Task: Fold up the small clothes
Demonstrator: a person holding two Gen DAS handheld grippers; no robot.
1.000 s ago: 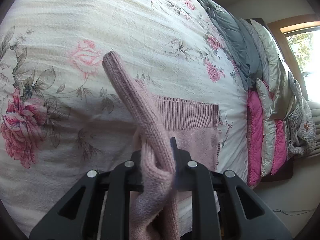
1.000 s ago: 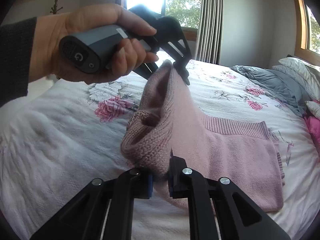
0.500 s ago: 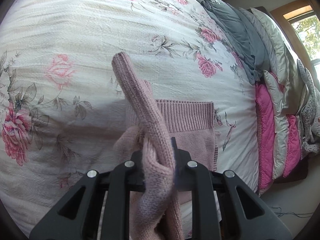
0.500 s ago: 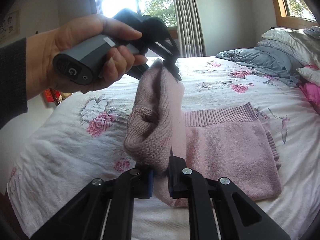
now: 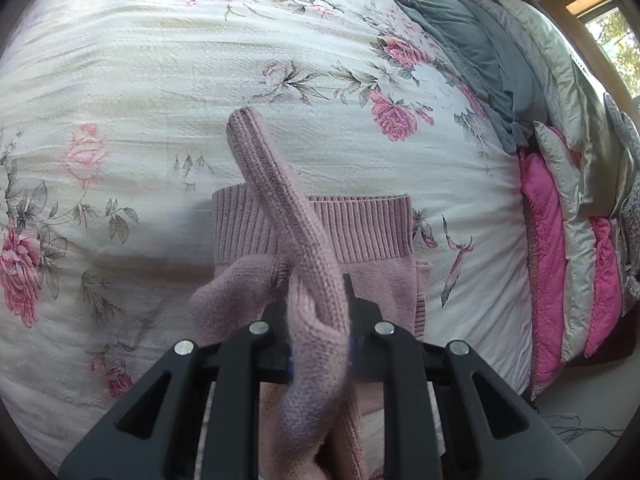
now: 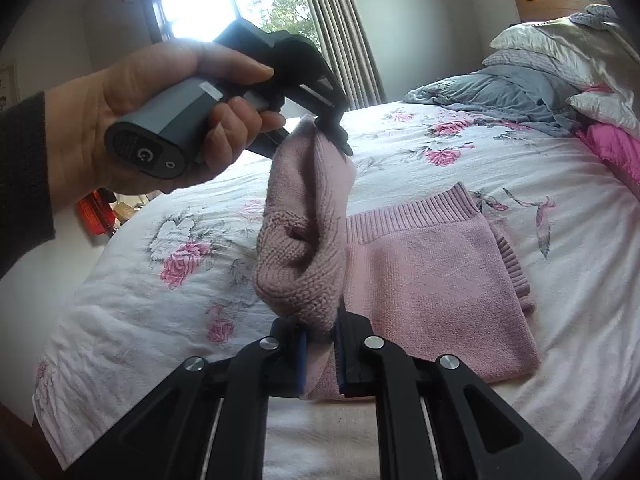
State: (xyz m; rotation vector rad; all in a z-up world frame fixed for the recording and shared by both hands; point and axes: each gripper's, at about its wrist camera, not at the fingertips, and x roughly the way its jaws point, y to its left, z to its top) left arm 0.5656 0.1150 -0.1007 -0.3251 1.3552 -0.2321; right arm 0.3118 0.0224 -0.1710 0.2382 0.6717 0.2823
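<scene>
The pink knit sweater (image 6: 432, 288) lies partly folded on the floral bedspread (image 6: 460, 152), one end lifted. The right gripper (image 6: 320, 354) and left gripper (image 5: 318, 320) each pinch that raised end. Laying it over the body seems to remain.

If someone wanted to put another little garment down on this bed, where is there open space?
The widest bare stretch of bedspread lies left of the pink sweater, toward the bed's near corner. Another open patch sits beyond the sweater's ribbed hem, before the grey blanket. It is crowded at the pillows and where both tools pinch the lifted sleeve.
</scene>
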